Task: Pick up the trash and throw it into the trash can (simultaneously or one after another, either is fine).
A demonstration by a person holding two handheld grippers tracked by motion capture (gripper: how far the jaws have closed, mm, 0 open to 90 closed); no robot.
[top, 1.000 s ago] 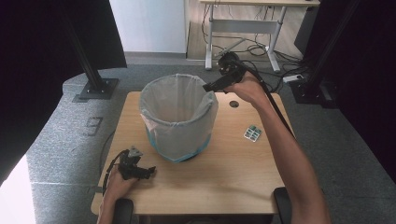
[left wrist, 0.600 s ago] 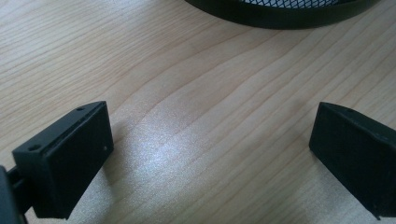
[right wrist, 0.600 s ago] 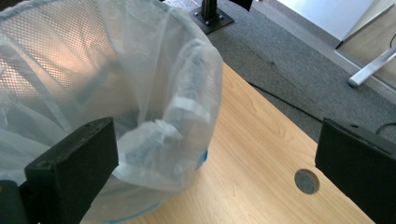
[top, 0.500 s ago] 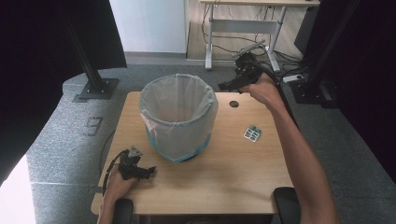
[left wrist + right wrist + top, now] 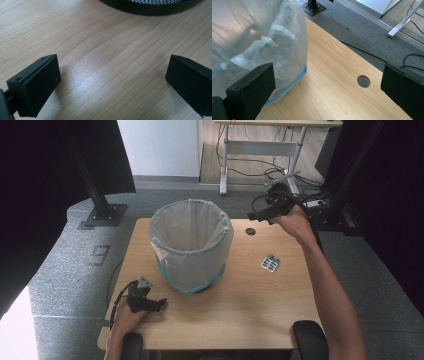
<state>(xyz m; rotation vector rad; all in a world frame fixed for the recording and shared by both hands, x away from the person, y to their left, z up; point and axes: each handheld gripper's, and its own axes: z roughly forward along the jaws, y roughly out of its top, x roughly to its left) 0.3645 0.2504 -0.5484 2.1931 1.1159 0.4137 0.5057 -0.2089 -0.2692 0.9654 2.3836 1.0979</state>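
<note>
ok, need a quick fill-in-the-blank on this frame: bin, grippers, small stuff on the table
1. The bin is lined with a translucent ____.
2. The right gripper hovers with its fingers ____, holding nothing.
3. The left gripper sits low over the ____, near the bin's base.
4. The small green packet lies on the bin's ____ side in the high view.

Missing words: bag; open; table; right

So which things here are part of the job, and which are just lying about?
In the job:
- bin
- liner bag fitted over the bin
- right gripper, jaws open, beside the rim
- left gripper, jaws open, resting on the table

Lying about:
- small green packet
- cable hole
</note>
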